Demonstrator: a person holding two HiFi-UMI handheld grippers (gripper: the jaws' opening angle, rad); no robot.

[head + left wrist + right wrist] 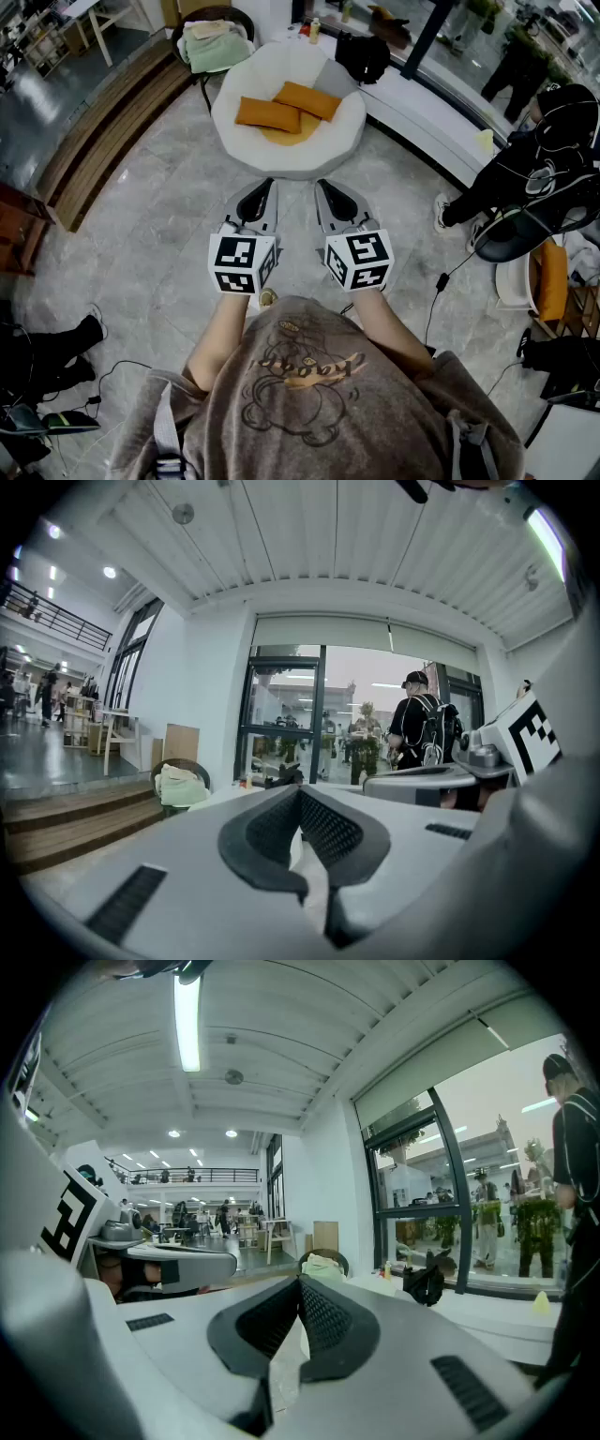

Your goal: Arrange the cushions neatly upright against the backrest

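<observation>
Head view looks down on a round white chair straight ahead of both grippers and well apart from their tips. It holds two orange cushions lying flat, side by side, on a yellow pad. Neither cushion stands against the backrest. Beyond the chair on the left gripper's side, a dark chair holds pale folded cloth. Beyond it on the right gripper's side, a black bag sits on a white ledge.

Bare marble floor lies between the grippers and the white chair's front rim. Wooden steps close it off far to the left. A crouching person in black, cut by the frame edge, is off to the right, and a cable trails nearer in.

The left gripper and right gripper are held side by side, near each other. Each has its jaws closed tip to tip with nothing between them. In both gripper views the gripper bodies block the white chair and cushions.
</observation>
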